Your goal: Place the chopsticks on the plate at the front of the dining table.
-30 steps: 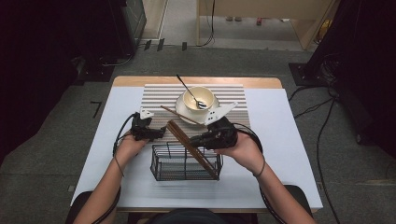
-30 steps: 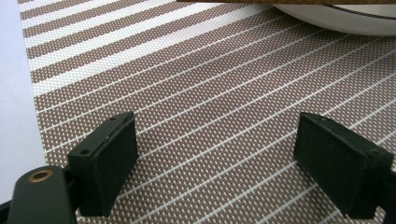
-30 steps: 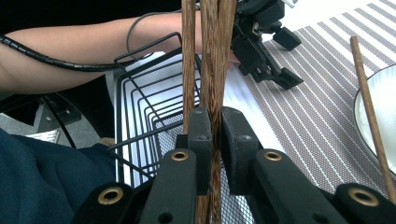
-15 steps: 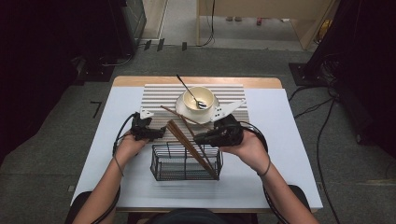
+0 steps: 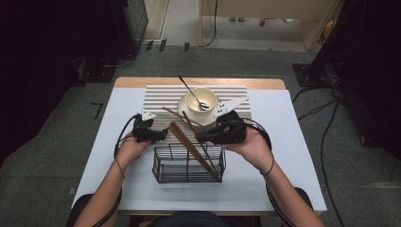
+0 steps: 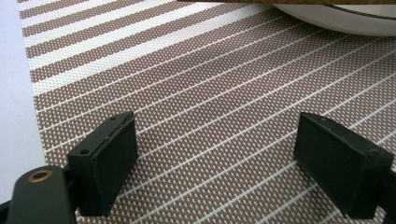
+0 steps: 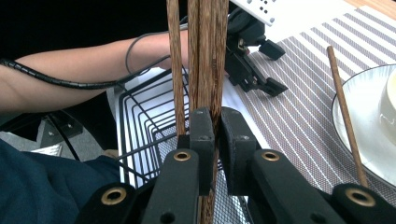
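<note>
High view first: I see my right gripper point(image 5: 201, 138) clamped on a wooden chopstick point(image 5: 190, 124) just above the black wire basket point(image 5: 163, 169), which stands on the white table point(image 5: 293, 156) in front of the striped placemat point(image 5: 156, 97). Several more chopsticks point(image 5: 198, 158) lean slantwise in the basket, their lower ends in its right corner. From the right gripper view, I read the two jaws pinched tight against the brown stick point(image 7: 215, 60), with other sticks standing just beside it. Another chopstick point(image 5: 171, 112) lies apart, resting against the white plate point(image 5: 189, 112) that carries a cream cup point(image 5: 201, 98) with a metal spoon point(image 5: 191, 91) in it. My left gripper point(image 5: 163, 135) rests over the placemat, left of the chopsticks; in the left gripper view its jaws stand wide apart with nothing between them, just the woven mat point(image 6: 210, 93) below.
</note>
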### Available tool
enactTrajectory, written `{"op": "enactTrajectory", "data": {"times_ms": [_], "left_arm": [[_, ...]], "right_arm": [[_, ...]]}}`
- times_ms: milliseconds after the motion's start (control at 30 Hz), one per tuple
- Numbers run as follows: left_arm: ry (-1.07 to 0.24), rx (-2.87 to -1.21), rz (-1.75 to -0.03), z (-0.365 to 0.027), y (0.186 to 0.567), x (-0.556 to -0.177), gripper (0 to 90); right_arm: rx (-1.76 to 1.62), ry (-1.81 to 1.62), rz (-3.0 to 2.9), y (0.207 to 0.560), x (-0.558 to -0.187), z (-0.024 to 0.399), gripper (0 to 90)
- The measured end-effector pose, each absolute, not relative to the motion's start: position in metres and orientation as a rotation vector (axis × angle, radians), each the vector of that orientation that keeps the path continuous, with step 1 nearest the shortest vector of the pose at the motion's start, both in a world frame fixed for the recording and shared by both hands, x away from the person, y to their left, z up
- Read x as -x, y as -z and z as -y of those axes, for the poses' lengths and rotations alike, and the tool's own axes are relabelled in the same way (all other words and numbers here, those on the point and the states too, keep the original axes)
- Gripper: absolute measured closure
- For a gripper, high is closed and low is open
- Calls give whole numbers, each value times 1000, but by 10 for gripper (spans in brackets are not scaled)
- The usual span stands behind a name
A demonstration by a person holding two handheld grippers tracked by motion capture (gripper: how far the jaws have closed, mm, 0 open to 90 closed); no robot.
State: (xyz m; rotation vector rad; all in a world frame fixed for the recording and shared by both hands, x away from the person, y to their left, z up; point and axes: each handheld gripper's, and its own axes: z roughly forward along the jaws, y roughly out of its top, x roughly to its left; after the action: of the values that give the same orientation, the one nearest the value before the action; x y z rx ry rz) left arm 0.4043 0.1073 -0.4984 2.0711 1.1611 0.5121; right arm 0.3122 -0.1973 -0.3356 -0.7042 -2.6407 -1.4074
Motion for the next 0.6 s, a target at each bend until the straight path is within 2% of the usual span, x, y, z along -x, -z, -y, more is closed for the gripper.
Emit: {"op": "enactTrajectory", "data": {"times_ms": [600], "left_arm": [[-515,-2071,-1160,-107,498,-404,140]], "right_arm": [[716,1415,2620,316,-320,193,852]]}}
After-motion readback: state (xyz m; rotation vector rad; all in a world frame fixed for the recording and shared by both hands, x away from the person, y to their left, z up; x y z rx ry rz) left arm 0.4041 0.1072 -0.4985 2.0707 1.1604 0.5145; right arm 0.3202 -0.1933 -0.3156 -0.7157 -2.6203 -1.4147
